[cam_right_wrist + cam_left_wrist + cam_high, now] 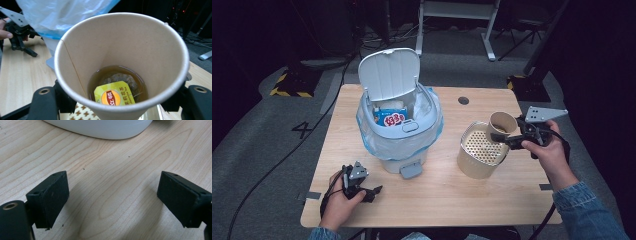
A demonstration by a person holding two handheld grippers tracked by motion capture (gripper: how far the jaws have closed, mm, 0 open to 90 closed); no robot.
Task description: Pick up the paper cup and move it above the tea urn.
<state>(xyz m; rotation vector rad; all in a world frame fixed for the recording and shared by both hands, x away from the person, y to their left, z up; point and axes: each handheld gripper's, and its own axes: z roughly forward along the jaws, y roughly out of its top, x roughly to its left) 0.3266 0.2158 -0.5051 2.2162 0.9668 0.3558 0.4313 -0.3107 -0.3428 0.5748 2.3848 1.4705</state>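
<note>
1. Paper cup (502, 126) clamped in right gripper (507, 138), held over strainer pot (479, 150) at 3 o'clock on worktop (432, 190).
2. Light, thin-walled, easily crushed; holds tea and teabag (115, 95), so keep upright, grip mid-wall gently.
3. Left gripper (374, 191) wide, empty, at 7 o'clock.

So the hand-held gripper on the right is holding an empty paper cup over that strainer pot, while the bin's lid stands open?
Not quite: the paper cup isn't empty. The right gripper view shows tea and a tea bag with a yellow tag at its bottom. The rest holds: the right hand-held gripper holds it over the strainer pot, and the bin's lid stands open.
</note>
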